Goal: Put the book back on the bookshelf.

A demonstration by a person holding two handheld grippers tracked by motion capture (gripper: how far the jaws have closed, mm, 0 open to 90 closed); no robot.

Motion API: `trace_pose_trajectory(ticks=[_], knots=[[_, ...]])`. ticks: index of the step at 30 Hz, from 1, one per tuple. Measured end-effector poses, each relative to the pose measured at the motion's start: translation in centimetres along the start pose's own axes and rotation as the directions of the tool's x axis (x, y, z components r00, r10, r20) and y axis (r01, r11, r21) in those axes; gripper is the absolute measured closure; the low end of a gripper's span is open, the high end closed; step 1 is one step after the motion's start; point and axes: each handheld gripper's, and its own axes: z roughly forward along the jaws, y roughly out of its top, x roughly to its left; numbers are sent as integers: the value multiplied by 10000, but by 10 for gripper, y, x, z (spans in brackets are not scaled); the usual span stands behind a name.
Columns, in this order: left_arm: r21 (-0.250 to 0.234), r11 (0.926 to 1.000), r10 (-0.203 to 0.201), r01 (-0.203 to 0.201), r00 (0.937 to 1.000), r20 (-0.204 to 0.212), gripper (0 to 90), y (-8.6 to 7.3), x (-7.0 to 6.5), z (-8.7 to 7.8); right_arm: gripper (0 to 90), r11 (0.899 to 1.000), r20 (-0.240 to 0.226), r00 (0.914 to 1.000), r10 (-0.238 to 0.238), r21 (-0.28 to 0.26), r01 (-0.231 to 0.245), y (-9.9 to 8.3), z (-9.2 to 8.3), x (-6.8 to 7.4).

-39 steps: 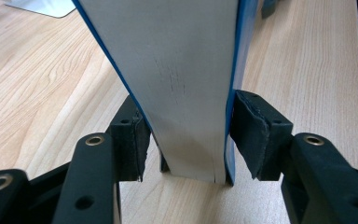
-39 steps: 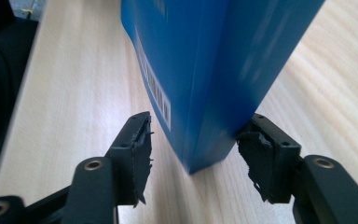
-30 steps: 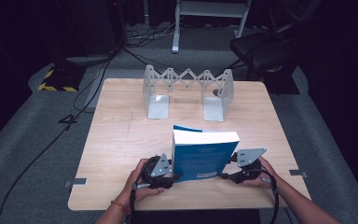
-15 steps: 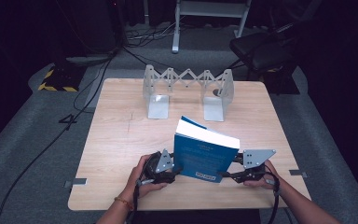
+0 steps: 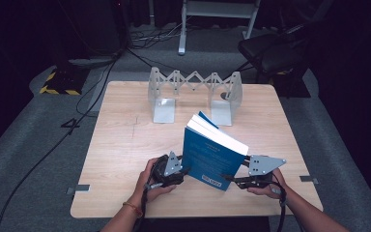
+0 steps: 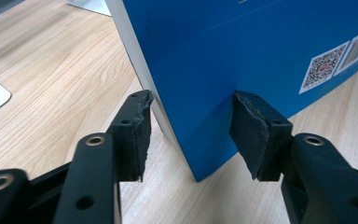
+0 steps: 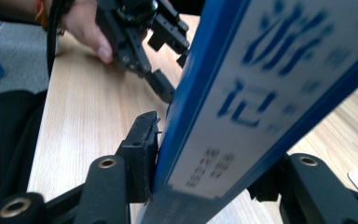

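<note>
A thick blue book (image 5: 215,154) stands tilted on the wooden table (image 5: 125,145), back cover toward me, between both grippers. My left gripper (image 5: 186,170) straddles its lower left corner. In the left gripper view its pads (image 6: 140,126) touch the white page edge and the blue cover (image 6: 242,46). These jaws have just been closing on the book. My right gripper (image 5: 232,180) grips the spine (image 7: 261,70) low on the right, one pad (image 7: 144,144) pressed to the cover and the other hidden behind the book. Its jaws have just been opening a little with the spine still between them.
A metal expanding bookend rack (image 5: 193,92) stands empty at the table's far middle. Bare wood lies to the left of the book and between book and rack. A dark chair (image 5: 275,53) and floor cables (image 5: 101,82) lie beyond the table.
The book has gone from standing square to leaning, its right side raised and its top swung leftward. My right gripper has risen with it. The left hand has barely shifted.
</note>
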Motion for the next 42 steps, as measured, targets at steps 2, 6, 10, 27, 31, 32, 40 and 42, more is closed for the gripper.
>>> trace_pose_trajectory(ticks=[2,6,10,27,31,32,40,42], knots=[[99,9999,-23,22,10000,87,455,0,-1,3,524,10000,85,10000,0,-10,0,2,0,0],[618,9981,-18,6,9998,207,375,-3,-4,11,530,9998,255,9995,-172,60,170,6,0,2],[848,9964,-20,11,9999,114,377,-7,-4,12,532,9998,212,9996,-182,-90,183,6,1,1],[1599,9865,-397,364,9991,174,331,-6,0,17,540,9928,388,9970,665,-1029,-622,27,9,-10],[1713,9833,-660,613,9976,220,292,-6,3,17,559,9928,478,9949,886,-854,-843,30,8,-11],[1719,9829,-714,663,9972,235,288,-6,3,17,558,9921,466,9948,908,-905,-863,31,8,-12],[1819,9801,-860,798,9960,263,283,-7,5,16,553,9862,525,9941,954,-1407,-872,57,-10,-24],[1822,9796,-912,848,9955,265,283,-7,5,16,556,9866,441,9940,1004,-1339,-937,61,-12,-26]])
